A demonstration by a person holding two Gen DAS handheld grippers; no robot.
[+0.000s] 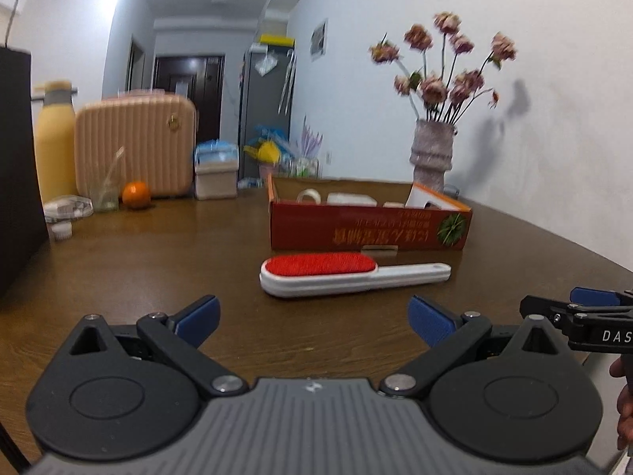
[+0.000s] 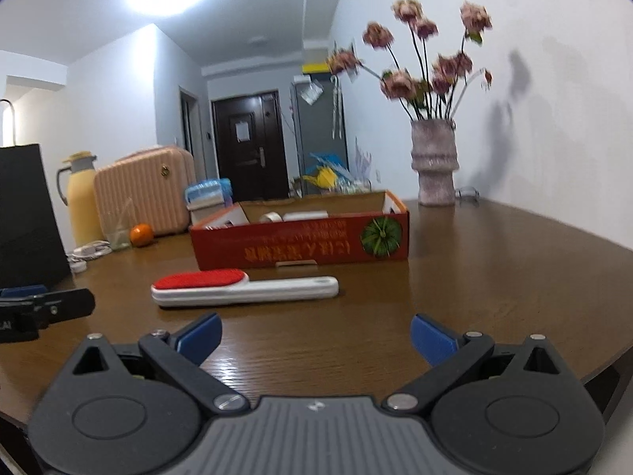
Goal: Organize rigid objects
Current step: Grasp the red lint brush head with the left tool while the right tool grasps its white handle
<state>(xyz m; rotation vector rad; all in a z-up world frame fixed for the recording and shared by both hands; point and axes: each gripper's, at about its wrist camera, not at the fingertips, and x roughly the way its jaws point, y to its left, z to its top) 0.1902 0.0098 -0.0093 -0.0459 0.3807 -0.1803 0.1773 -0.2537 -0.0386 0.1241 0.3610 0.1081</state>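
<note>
**A:** What occupies the foreground of each wrist view?

**B:** In the left wrist view, the left gripper (image 1: 312, 318), black-bodied with blue-padded fingers (image 1: 199, 318), is held low and roughly level over the brown wooden table (image 1: 158, 277). Its jaws are spread wide and hold nothing. The right gripper (image 2: 315, 336), of the same build, is posed alike in its own view: level, fingers parted wide, empty. Each tool shows at the other's side edge, so the two sit side by side, apart. A small part of a hand (image 1: 625, 403) appears at the right edge of the left view.

**A:** Where is the object to be organized?

**B:** The white plastic lint brush with a red fabric pad (image 1: 352, 275) lies flat on the table just ahead of both grippers, touching neither. Its handle points right, its red pad left. It rests just in front of the red cardboard box with an open top (image 1: 368, 229).

**A:** What does the box hold?

**B:** Several white items, among them a roll of tape (image 1: 308, 196); the rest are too blurred to name.

**A:** And beyond?

**B:** A grey ribbed vase of dried pink flowers (image 1: 431, 154) stands behind the box near the white wall. Far left stand an orange fruit (image 1: 135, 194), a ribbed pink hard case (image 1: 136, 144) and a yellow flask (image 1: 53, 142).
</note>
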